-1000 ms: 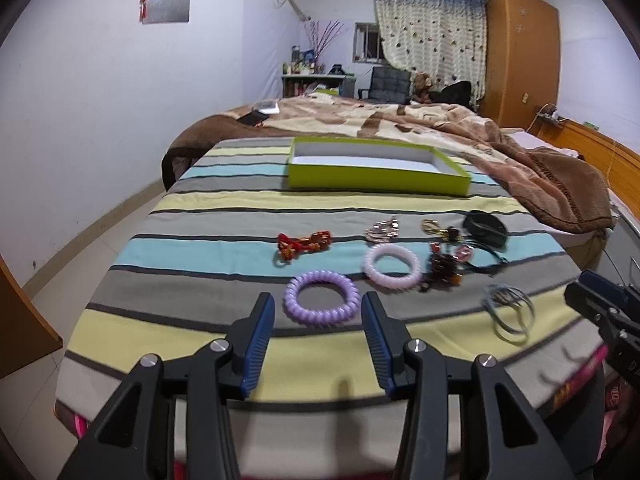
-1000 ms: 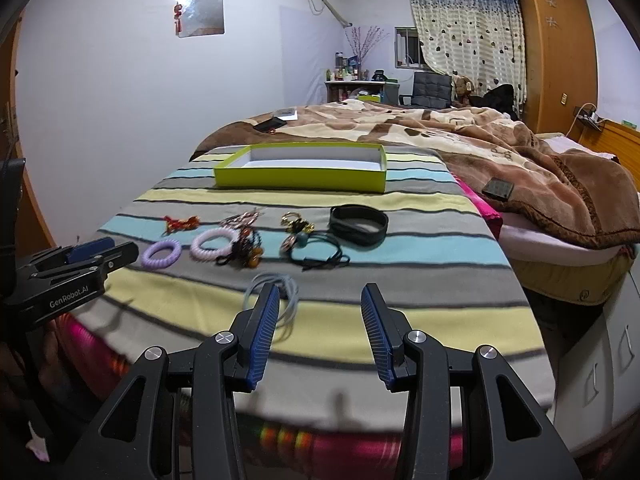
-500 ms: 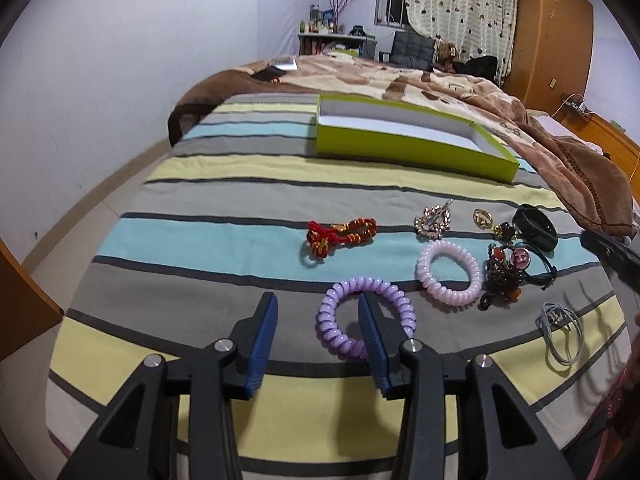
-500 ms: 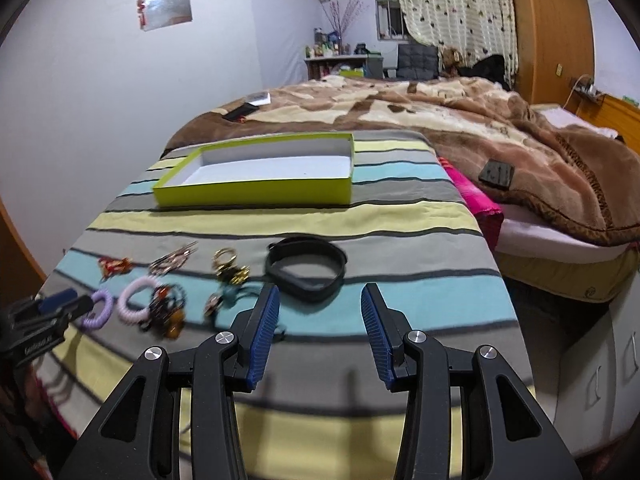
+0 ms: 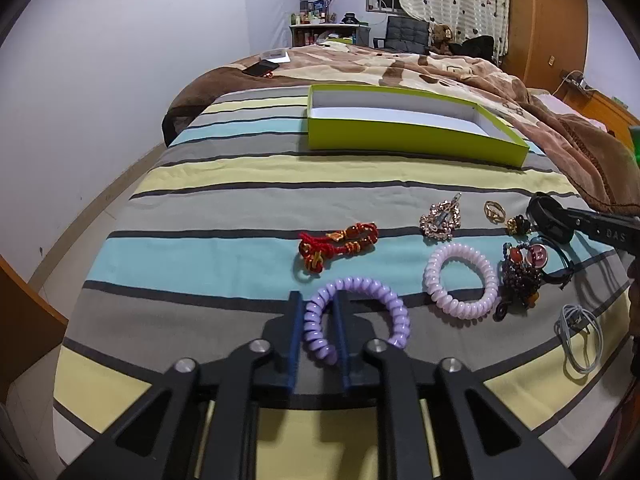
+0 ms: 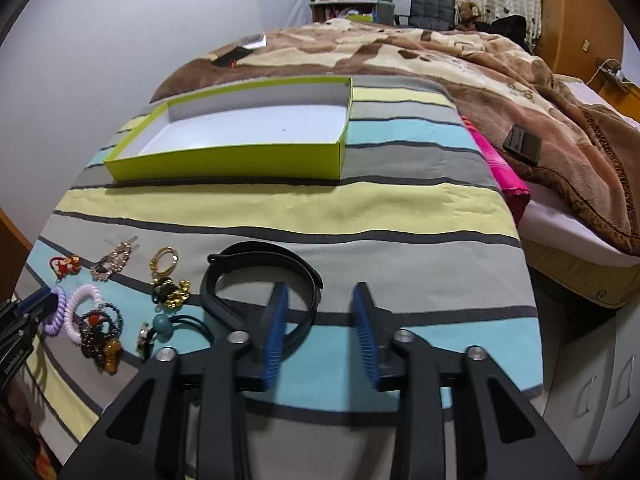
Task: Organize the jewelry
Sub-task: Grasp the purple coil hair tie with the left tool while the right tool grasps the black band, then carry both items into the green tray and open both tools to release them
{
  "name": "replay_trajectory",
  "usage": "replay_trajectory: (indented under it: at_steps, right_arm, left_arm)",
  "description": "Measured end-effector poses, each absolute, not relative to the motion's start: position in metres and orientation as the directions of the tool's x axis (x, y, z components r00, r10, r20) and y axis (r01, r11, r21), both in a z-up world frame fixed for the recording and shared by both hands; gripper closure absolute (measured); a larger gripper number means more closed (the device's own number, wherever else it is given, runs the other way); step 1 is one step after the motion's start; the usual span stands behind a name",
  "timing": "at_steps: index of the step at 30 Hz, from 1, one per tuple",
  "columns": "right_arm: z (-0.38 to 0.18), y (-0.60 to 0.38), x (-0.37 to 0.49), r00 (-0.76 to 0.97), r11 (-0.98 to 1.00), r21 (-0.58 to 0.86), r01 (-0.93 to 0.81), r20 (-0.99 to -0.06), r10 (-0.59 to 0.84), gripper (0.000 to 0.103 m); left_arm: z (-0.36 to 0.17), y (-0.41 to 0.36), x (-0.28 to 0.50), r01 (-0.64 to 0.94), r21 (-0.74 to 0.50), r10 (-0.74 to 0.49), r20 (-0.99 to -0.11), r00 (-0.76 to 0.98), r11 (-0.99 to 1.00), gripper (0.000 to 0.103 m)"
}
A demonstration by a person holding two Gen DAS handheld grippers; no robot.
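Left gripper (image 5: pixel 317 322) squeezes purple coil band (image 5: pixel 356 318) on striped blanket (image 5: pixel 240 208); band's near side hidden behind fingers. Right gripper (image 6: pixel 320 330) wide open, holding nothing, one finger inside black strap (image 6: pixel 256 292). Green box (image 6: pixel 240 136) farther back on bed

Both cams sit low over the near edge of the striped bedspread (image 5: pixel 248 184), looking along their fingers toward the far wall. Left one's close over the near-left part, right one nearer the right edge. Both catch the green box (image 5: pixel 400 136) (image 6: pixel 224 164) and the jewelry row.
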State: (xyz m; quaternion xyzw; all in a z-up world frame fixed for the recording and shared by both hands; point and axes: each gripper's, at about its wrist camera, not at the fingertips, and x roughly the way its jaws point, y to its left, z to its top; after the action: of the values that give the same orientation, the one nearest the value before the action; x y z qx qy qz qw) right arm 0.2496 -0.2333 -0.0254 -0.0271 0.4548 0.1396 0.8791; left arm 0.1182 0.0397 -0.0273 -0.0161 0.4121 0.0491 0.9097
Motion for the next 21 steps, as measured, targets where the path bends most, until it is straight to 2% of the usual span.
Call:
replay_trajectory:
  at_steps: [4,21]
  right_arm:
    - [-0.024,-0.227,0.252,0.542,0.955,0.047,-0.293,-0.815,0.207,0.094]
    - [0.012,-0.231,0.244,0.608,0.955,0.088,-0.282,-0.754,0.249,0.095]
  left_arm:
    - [-0.027,0.039,0.119,-0.09,0.013,0.069,-0.751,0.656,0.996,0.093]
    - [0.003,0.037,0.123,-0.006,-0.075,-0.05,-0.718,0.695,0.997,0.094]
